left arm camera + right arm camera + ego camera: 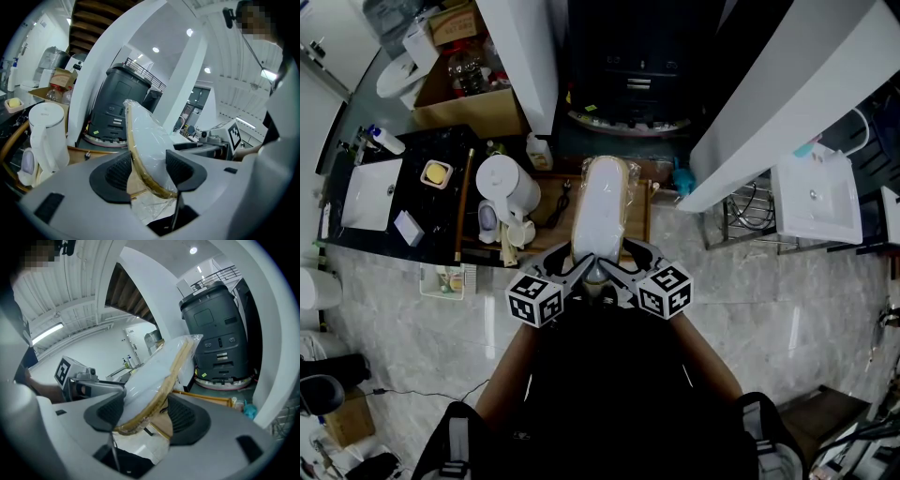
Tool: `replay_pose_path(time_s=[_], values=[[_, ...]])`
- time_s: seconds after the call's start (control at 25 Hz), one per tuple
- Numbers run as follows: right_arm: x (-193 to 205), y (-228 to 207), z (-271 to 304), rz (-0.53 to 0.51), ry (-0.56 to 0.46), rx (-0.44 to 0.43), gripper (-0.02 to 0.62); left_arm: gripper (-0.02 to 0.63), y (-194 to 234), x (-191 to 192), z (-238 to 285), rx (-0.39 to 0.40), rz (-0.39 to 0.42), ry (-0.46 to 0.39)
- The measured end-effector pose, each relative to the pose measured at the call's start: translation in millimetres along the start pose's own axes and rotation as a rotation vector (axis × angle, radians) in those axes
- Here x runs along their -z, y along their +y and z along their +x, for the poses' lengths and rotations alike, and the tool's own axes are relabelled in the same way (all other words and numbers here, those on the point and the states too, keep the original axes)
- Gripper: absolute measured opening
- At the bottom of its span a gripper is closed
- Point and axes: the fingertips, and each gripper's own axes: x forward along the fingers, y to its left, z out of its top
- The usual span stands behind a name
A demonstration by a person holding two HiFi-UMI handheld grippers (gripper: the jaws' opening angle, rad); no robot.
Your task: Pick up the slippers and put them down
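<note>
Wrapped slippers (600,211): heel end clamped in left gripper (574,270) and right gripper (626,270), above wooden tray (646,217). To be lowered level, released together.

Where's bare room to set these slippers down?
Bare: marble floor between the wooden tray and wire rack. The tray's right half, under the slippers, looks open. Crowded: kettle side and black counter.

Left hand-held gripper (147,169): grey shell, black ribbed pads (117,171), black-and-white marker cube (534,300)
Right hand-held gripper (146,414): same build and colours
Top (609,375): black
</note>
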Motion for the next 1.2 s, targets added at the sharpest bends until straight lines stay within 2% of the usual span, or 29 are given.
replay_pose_path(time_s=[1.2], values=[[7.7,-8.6,28.5,0.073,0.044,0.023,0.299,0.232,30.5,5.3,8.2,0.036,-0.038,0.083]])
